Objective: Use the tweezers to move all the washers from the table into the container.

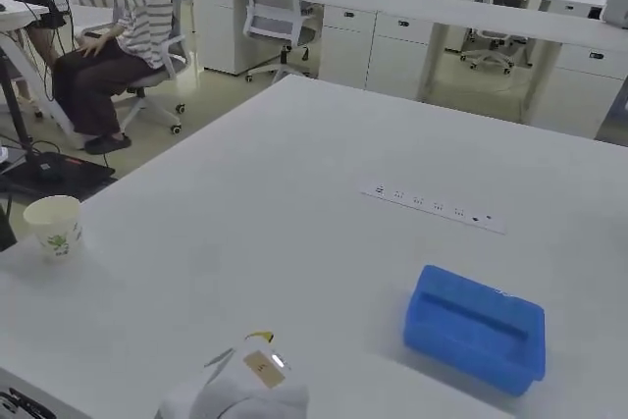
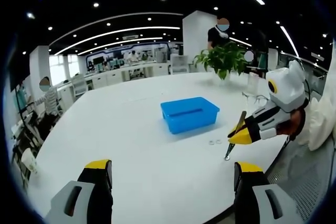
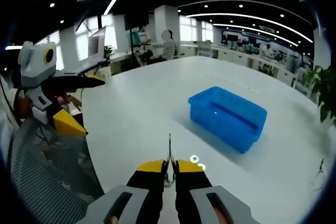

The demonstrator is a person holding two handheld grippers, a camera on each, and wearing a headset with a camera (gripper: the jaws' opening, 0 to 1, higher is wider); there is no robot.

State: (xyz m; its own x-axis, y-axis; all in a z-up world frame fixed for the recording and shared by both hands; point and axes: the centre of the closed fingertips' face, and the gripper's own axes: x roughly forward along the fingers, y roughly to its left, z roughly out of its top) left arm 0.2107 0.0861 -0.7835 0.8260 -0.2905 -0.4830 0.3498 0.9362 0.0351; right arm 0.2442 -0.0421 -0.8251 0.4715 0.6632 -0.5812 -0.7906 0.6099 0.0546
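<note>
White tabletop (image 1: 294, 223): one blue container (image 1: 474, 328), two washers (image 3: 195, 159) near it; right gripper (image 3: 169, 169) clamps tweezers (image 3: 169, 150), left gripper (image 2: 172, 167) wide.

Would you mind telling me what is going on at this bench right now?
A person is working with tongs in each hand. The right tongs are shut on tweezers, whose tips are near two small washers on the white table. The blue container sits beyond them. The left tongs are open, holding nothing.
</note>
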